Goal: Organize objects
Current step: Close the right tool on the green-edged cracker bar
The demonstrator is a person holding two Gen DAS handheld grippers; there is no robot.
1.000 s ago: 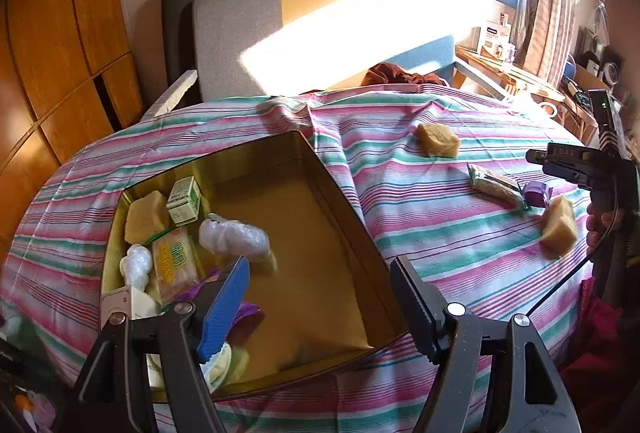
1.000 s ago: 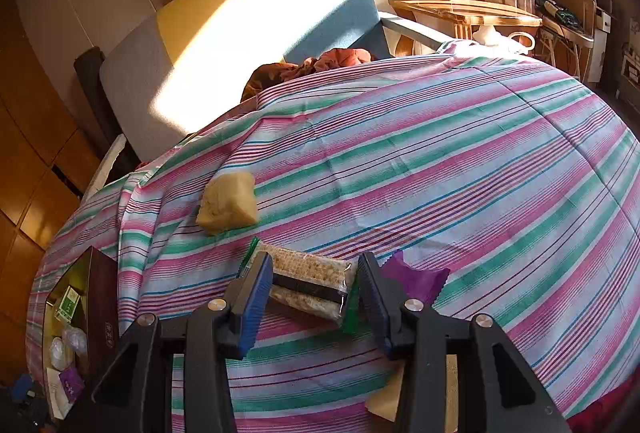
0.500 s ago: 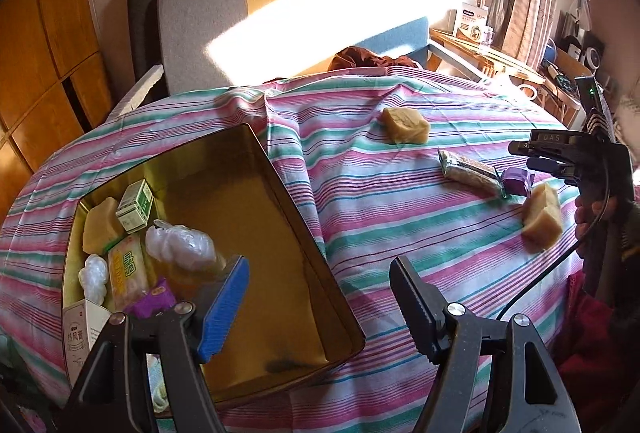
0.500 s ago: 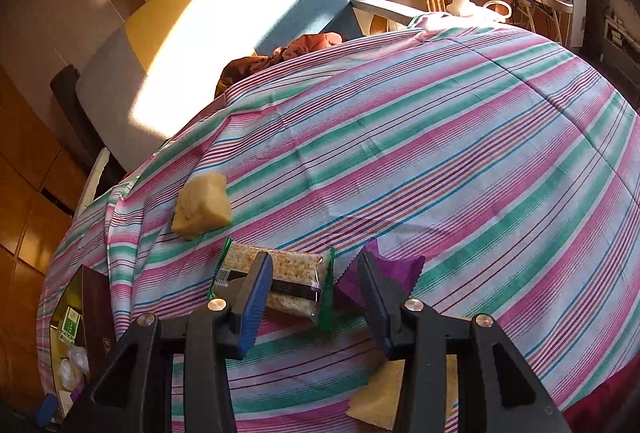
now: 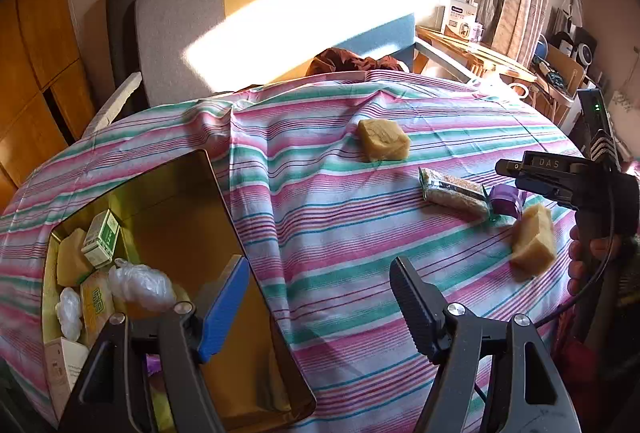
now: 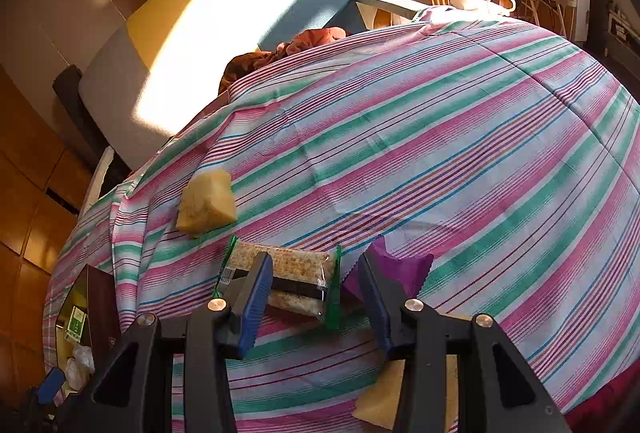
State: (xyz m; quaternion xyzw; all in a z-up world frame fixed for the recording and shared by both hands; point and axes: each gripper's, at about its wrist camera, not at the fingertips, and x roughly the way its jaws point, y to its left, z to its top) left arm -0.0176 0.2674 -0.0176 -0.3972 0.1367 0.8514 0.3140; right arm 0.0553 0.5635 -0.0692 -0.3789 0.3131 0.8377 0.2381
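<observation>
At the lower centre of the right wrist view, the right hand-held gripper point(image 6: 316, 297) straddles the cracker packet point(image 6: 280, 279) on the striped worktop point(image 6: 460, 153), not visibly clamped; the purple wrapper point(image 6: 400, 265) could snag. The left hand-held gripper point(image 5: 320, 297) gapes empty beside the gold tin point(image 5: 192, 201) holding sponges, bags, small boxes.

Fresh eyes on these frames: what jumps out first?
The pink-and-green striped tablecloth fills both views, with hard sunlight across the chair back behind it. At the left sits an open gold tin, with small packets piled at one end. Near the right gripper, whose jaws stand open, lie a cracker pack, a purple wrapper and yellow sponge blocks.
</observation>
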